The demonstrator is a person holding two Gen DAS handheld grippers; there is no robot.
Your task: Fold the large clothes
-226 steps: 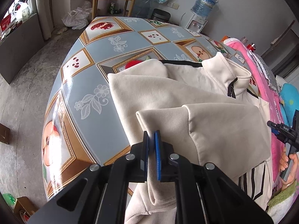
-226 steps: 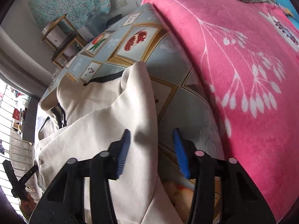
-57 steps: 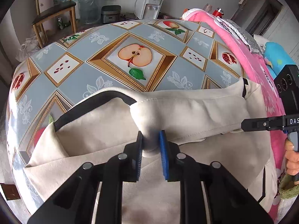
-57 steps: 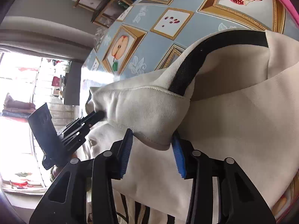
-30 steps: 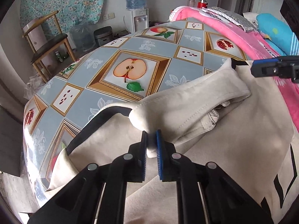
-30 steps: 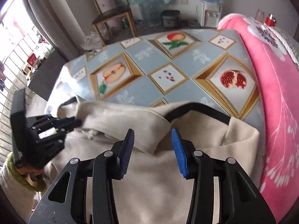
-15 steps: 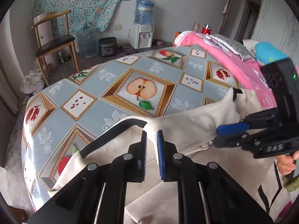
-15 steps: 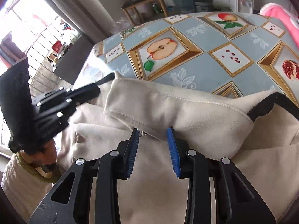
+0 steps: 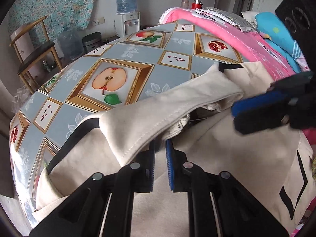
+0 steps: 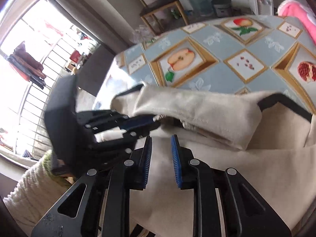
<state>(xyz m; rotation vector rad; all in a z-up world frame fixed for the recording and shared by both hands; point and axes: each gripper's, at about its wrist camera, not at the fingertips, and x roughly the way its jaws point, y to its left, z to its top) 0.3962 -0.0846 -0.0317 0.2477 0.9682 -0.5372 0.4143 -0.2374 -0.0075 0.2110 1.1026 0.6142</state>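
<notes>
Left wrist view: the left gripper [image 9: 160, 148] sits at lower centre of the frame, its blue pads drawn nearly together with a thin slot between them. The stitched edge of the cream jacket [image 9: 207, 169] collar drapes just over the left pad's tip; whether any cloth is pinched in the slot cannot be told. The jacket covers the lower half of the frame, spread on the fruit-patterned tablecloth [image 9: 122, 63], with black trim at the neckline. The right gripper [image 9: 235, 118] enters from the right edge, tips just beside the collar's right end.

Right wrist view: the right gripper [image 10: 161, 138] stands at lower centre, jaws moderately apart and having just been closing. Only the flat cream body of the jacket [image 10: 227, 167] shows through the gap; the pads press on nothing. The folded collar lies just above the fingertips, not between them. The left gripper [image 10: 156, 121], blurred, points in from the left, tips at the collar's left underside. A knit sleeve [image 10: 33, 179] shows at lower left.
</notes>
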